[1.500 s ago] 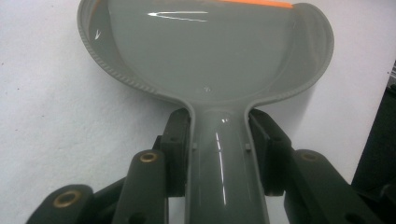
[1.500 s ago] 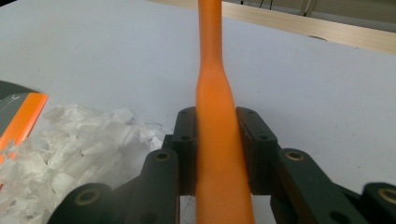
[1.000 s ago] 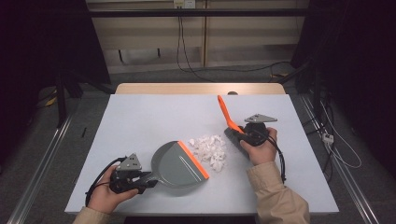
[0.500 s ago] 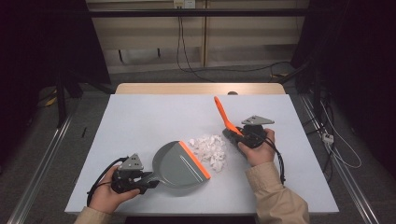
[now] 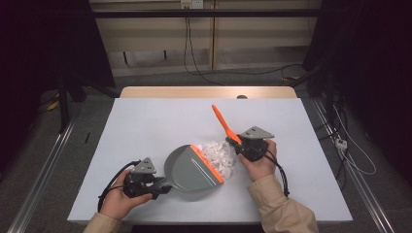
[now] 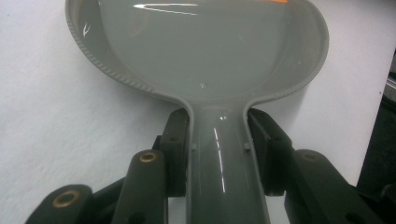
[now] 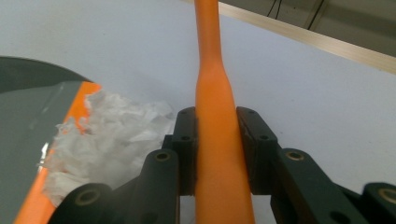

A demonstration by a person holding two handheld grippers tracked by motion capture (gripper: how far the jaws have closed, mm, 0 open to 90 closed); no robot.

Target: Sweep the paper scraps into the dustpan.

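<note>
Left gripper is clamped on the handle of the grey dustpan; in the left gripper view both black pads press flat against the sides of the glossy, rounded handle. Pan is smooth moulded plastic, shallow scoop shape with a fine ribbed bead along its rim and an orange rubbery lip along the straight front edge. It lies flat on the matte pale-grey table, lip facing the right hand.

Right gripper is closed tight on the orange brush handle; in the right gripper view its pads squeeze the thicker waist of the handle, which tapers to a narrower neck above. Handle is smooth, satin plastic, leaning up and away towards the far-left of the table in the high view.

White crumpled paper scraps form a loose, ragged heap between the two tools, touching the orange lip and partly lying over it. Brush bristles are hidden behind the gripper and the heap, so contact with the paper can't be told.

Table has a light wooden strip at its far edge.
</note>
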